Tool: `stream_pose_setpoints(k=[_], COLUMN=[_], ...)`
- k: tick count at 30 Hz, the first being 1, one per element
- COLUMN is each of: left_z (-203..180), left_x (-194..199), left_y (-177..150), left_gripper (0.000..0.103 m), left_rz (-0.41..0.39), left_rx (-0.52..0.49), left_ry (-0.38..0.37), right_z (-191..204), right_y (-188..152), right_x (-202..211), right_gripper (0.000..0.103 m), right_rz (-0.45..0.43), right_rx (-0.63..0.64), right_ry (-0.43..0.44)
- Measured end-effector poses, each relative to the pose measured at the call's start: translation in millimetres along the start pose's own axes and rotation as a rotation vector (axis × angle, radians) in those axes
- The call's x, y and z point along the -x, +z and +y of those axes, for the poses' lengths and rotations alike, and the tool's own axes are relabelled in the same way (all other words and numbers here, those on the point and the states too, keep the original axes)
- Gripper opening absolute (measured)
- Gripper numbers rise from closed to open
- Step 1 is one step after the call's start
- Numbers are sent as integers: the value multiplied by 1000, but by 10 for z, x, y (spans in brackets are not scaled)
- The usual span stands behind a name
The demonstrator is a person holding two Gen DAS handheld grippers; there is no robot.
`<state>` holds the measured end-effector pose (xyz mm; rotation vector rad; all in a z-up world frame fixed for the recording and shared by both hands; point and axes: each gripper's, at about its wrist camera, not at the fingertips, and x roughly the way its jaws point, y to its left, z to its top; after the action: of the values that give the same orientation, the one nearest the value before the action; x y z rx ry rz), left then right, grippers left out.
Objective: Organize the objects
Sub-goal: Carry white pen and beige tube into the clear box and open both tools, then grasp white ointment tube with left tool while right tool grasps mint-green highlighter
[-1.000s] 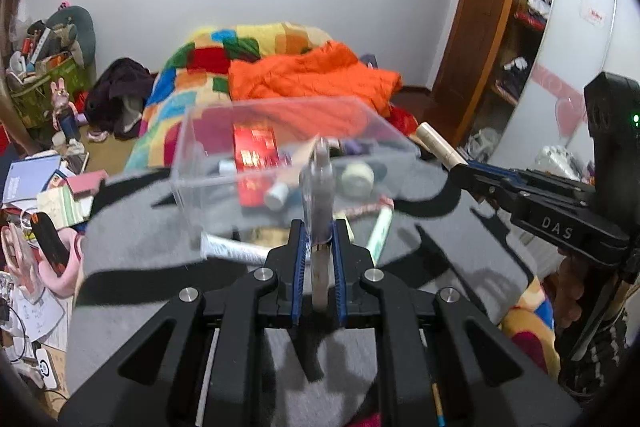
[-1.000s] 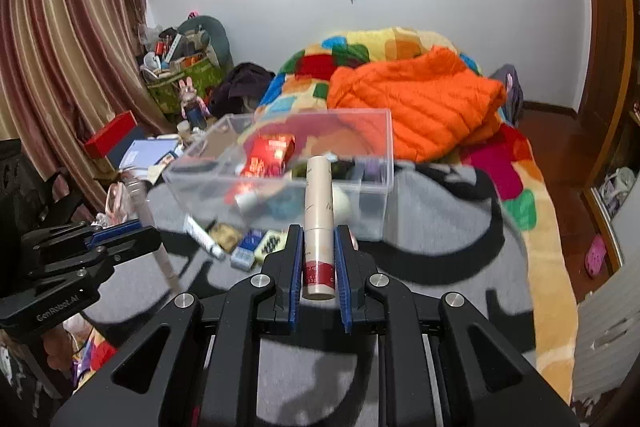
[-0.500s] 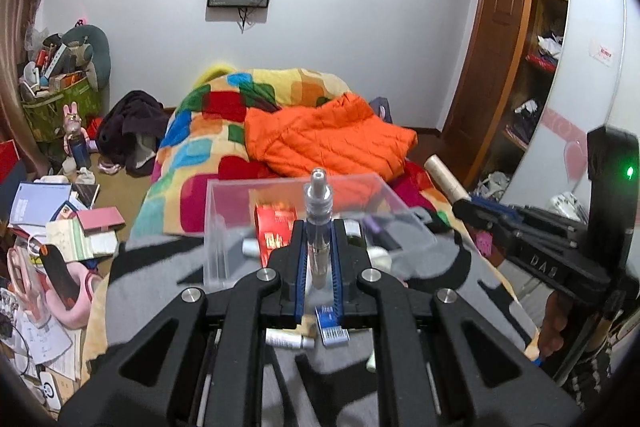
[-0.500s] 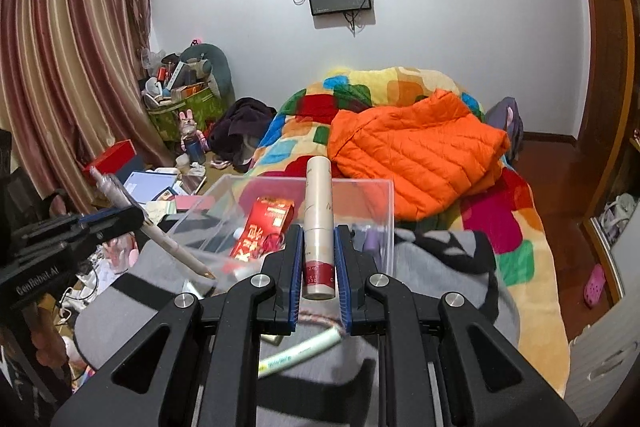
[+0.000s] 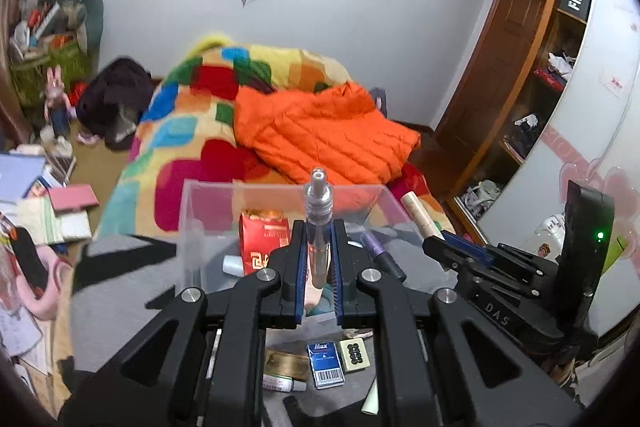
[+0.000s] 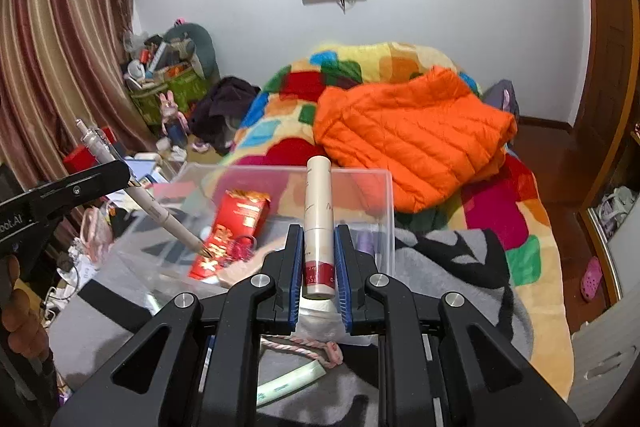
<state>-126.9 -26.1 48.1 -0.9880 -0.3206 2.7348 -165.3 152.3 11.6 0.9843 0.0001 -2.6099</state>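
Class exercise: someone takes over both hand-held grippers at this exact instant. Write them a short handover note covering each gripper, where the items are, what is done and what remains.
Left gripper: shut on a pen, held above the clear box.
Right gripper: shut on a beige tube, also over the box.
Done: a red packet and a few small items lie in the box.
Left: release both items into the box, then collect the blue card, domino tile and green-white tube from the grey blanket.

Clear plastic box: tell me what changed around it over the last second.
Both hand-held grippers came forward over the clear plastic box. The left hand-held gripper now has its pen above the box; the right hand-held gripper has carried its beige tube there too. Unchanged: both grips shut, nothing released, red packet inside.
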Motion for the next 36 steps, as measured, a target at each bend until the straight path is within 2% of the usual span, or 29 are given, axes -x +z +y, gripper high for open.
stream_pose_setpoints(k=[8,15,17,19,23,25,34,36], left_z=[256,331,321,313,278,253,159,148], left_x=[-433,-426,-415,-385,-295,-227,185,263], left_y=[-105,-150,-165,-186,-207,-211,-253,-294], left_gripper=[10,14,18,29,39,47,66,68], left_rz=[99,110,118,117,100,90,16,9], left_rx=[57,48,32,21,-2,-12,-45,-52], left_ry=[41,81,104,121,145,152,157,156], right_z=[-40,-36,-35,-16,25,58,243,292], right_y=[-88,-128,-129,-125,-108,-107,-220,-290], right_x=[-376,-459,-449,-435,-300,-196,188,227], right_gripper=[14,14,15,17,26,30,53,54], right_rz=[83,118,124,125,103,83,32,39], right_rx=[-2,8,11,12,22,30,63,63], right_ry=[-20,-23,-20,-18,-23,-24,-9,0])
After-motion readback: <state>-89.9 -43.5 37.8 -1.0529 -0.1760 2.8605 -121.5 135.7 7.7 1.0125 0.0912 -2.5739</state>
